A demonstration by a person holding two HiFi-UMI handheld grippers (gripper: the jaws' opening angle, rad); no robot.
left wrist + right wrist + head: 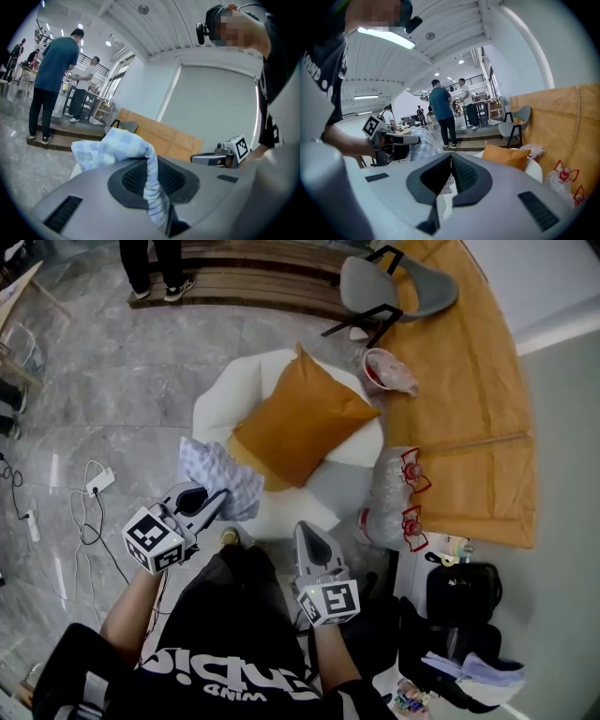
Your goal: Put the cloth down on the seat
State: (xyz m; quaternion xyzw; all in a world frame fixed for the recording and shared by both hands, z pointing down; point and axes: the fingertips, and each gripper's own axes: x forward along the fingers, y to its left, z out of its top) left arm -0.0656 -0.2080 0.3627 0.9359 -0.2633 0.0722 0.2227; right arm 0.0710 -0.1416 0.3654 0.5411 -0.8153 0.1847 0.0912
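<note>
Fingers of left gripper (219,497) clamp cloth (214,472) over white seat (221,399), marble floor (112,399) around; right gripper (303,529) fingers closed.

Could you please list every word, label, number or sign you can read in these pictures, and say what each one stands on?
"WIND": small white print on the person's black shirt, in the head view.
Larger white letters above it on the shirt: broken by folds, not readable.
Cubes on the left gripper and right gripper: black-and-white square markers, no words.
Red marks on the clear plastic packs: too small to read.
</note>
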